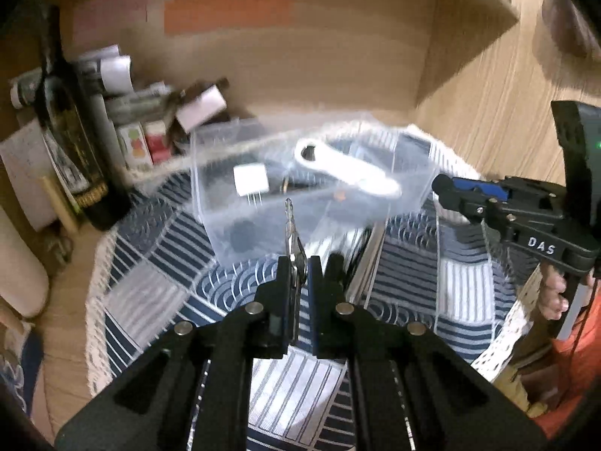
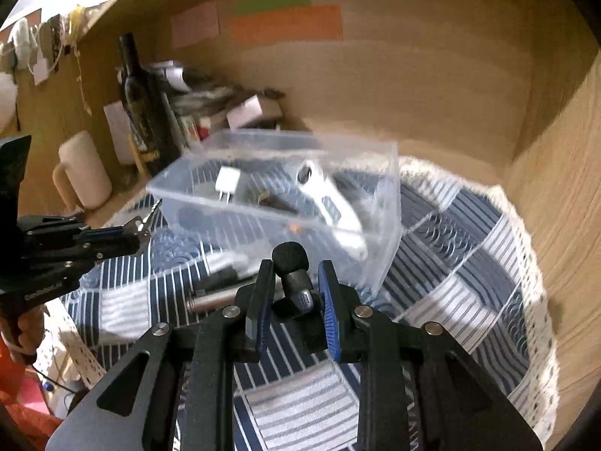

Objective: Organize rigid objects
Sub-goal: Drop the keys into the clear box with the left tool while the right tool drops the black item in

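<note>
A clear plastic box (image 1: 300, 191) stands on the blue patterned cloth and holds a white tool (image 1: 345, 169), a white plug (image 1: 249, 180) and dark items. My left gripper (image 1: 298, 263) is shut on a set of keys (image 1: 291, 233), held just in front of the box. My right gripper (image 2: 293, 274) is shut on a small black microphone with a foam tip (image 2: 290, 259), close to the box's (image 2: 285, 188) near wall. The left gripper also shows in the right wrist view (image 2: 141, 231), and the right gripper in the left wrist view (image 1: 443, 188).
A dark wine bottle (image 1: 71, 127), small boxes (image 1: 142, 143) and papers crowd the back left corner. A cream mug (image 2: 84, 169) stands at the left. A metal cylinder (image 2: 214, 300) lies on the cloth (image 2: 469, 255) before the box. Wooden walls close in behind and right.
</note>
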`<state>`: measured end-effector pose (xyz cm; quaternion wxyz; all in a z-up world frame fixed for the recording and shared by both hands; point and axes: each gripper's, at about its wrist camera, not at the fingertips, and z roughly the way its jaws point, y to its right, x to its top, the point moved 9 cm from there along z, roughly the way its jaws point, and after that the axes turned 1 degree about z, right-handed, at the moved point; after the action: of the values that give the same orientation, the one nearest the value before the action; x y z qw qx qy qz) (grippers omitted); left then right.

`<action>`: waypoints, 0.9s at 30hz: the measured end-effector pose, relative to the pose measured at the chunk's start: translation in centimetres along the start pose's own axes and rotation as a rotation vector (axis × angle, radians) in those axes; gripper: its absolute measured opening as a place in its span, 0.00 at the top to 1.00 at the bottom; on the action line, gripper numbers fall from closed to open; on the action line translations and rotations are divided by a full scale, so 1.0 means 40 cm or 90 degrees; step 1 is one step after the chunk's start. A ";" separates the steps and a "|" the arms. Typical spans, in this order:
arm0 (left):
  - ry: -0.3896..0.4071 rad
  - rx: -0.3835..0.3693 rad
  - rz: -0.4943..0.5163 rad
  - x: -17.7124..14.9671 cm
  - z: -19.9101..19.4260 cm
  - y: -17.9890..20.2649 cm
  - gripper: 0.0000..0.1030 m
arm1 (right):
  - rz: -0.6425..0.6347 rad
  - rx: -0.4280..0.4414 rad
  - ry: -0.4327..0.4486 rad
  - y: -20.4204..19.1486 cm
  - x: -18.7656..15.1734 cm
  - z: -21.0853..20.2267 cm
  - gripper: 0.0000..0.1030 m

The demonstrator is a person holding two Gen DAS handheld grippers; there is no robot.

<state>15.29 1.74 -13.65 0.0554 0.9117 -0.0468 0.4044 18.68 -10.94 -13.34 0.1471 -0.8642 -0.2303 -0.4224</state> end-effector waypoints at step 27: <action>-0.061 -0.015 0.021 0.170 0.232 -0.065 0.93 | -0.083 -0.018 -0.062 -0.011 0.162 0.248 0.79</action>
<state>26.95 2.76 -14.95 0.0572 0.9284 -0.0691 0.3606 28.49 -4.33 -14.10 0.0959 -0.8690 -0.2872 -0.3914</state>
